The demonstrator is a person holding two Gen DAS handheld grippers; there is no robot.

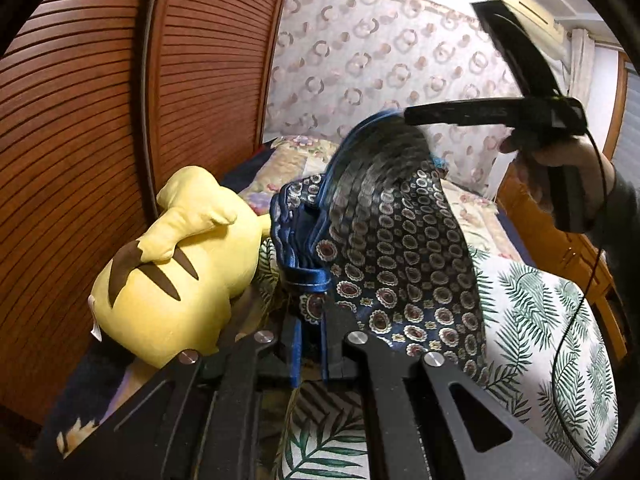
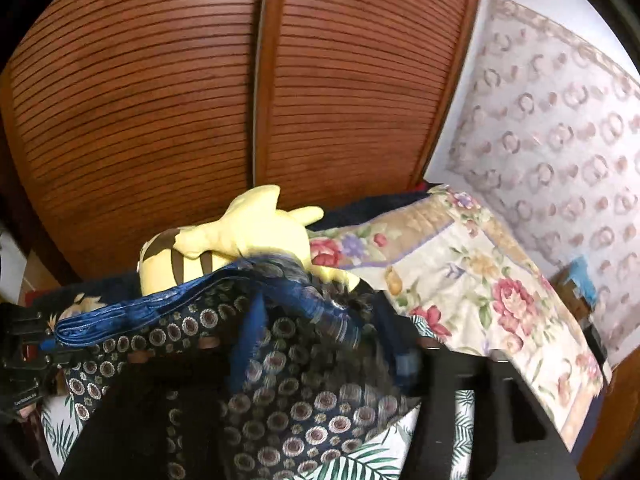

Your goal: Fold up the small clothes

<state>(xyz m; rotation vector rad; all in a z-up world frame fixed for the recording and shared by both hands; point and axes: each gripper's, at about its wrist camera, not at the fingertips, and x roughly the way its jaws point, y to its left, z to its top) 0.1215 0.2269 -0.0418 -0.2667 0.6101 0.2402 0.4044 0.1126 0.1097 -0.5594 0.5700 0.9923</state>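
Writing: faint print on the right claw's body, too blurred to read.
Garment (image 1: 404,248): navy cloth with ringed medallion print and shiny blue hem, held up between both claws, sagging, part motion-blurred.
Left claw (image 1: 310,344): pressed together on the blue hem.
Right claw (image 1: 412,115): pinching the garment's top edge, up and right of the left claw.
Surface: bedspread (image 1: 532,320) with green fern print below; floral quilt (image 2: 460,264) beyond.
Room: yellow plush toy (image 1: 176,280) left of the left claw; slatted wooden doors (image 2: 160,100) behind; patterned curtain (image 1: 380,64).
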